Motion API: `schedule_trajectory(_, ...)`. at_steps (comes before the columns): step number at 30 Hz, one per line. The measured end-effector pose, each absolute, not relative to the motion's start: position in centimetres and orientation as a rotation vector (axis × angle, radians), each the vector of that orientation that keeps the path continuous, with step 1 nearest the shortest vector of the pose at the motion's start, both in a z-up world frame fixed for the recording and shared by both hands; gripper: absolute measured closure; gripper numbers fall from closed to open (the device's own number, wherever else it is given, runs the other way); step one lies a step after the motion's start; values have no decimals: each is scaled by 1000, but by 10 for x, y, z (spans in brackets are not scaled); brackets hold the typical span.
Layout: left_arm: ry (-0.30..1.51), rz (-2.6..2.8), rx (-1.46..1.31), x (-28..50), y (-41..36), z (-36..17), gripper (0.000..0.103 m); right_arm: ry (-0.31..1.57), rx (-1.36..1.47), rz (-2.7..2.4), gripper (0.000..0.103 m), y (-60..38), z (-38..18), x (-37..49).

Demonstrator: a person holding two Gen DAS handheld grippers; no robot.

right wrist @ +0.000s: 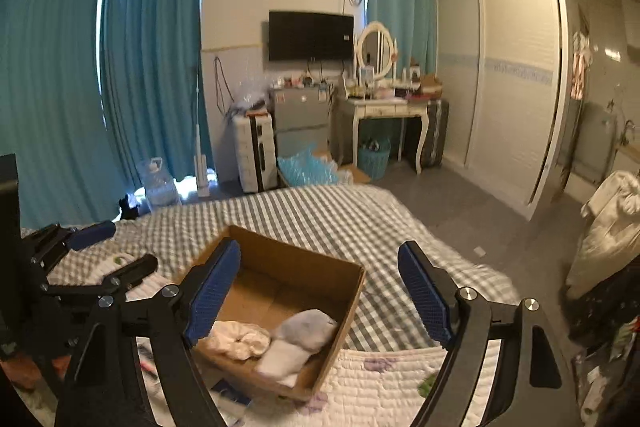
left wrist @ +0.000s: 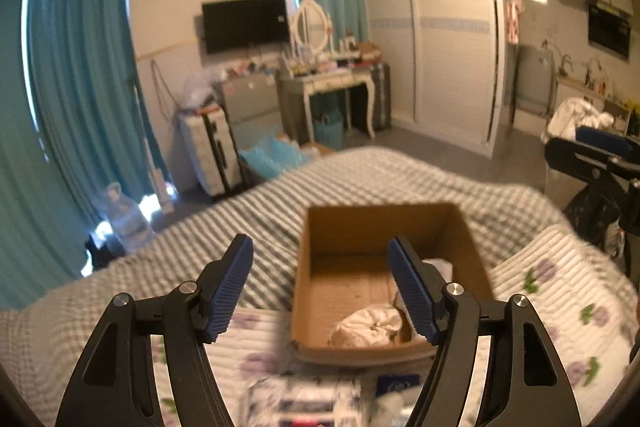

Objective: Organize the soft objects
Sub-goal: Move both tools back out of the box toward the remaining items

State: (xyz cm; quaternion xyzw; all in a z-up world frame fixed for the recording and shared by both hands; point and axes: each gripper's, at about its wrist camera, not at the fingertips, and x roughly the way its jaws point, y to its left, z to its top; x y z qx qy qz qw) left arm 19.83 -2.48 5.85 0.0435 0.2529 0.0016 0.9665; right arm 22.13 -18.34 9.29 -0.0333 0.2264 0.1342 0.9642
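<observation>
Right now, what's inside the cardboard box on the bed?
The box holds a cream bundle and a grey-white bundle. A blue finger hides its near-left corner.

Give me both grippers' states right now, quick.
Left gripper: open, holding nothing, above the box.
Right gripper: open, holding nothing, also over the box.

The cardboard box (right wrist: 280, 267) was plain brown. Inside it lay a cream rolled cloth (right wrist: 240, 341) and a grey-and-white sock bundle (right wrist: 300, 339). The bedspread (right wrist: 320, 215) bore a grey-and-white check. The quilt (left wrist: 560, 291) was white with purple flowers and green leaves. The curtains (right wrist: 152, 59) were teal. Gripper pads (right wrist: 214, 291) were blue on black frames.
</observation>
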Motion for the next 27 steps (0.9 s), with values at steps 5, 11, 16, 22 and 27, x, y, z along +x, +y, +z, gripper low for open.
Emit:
schedule_trajectory(5, 377, 51, 83, 129, -17, 116, 17, 432, -110, 283, 18, -186, 146, 155)
schedule_trajectory(11, 358, 9, 74, 61, -7, 133, 17, 441, -181, 309, 11, -179, 152, 72)
schedule_trajectory(16, 434, -19, 61, 44, -3, 97, 17, 501, -227, 328, 11, -169, 110, 44)
schedule_trajectory(22, 545, -41, -17, 61, -3, 30, 17, 671, -232, 326, 11, -157, 16, 62)
schedule_trajectory(27, 581, -36, -29, 73, -13, -17, 17, 826, -202, 304, 12, -150, -57, 93)
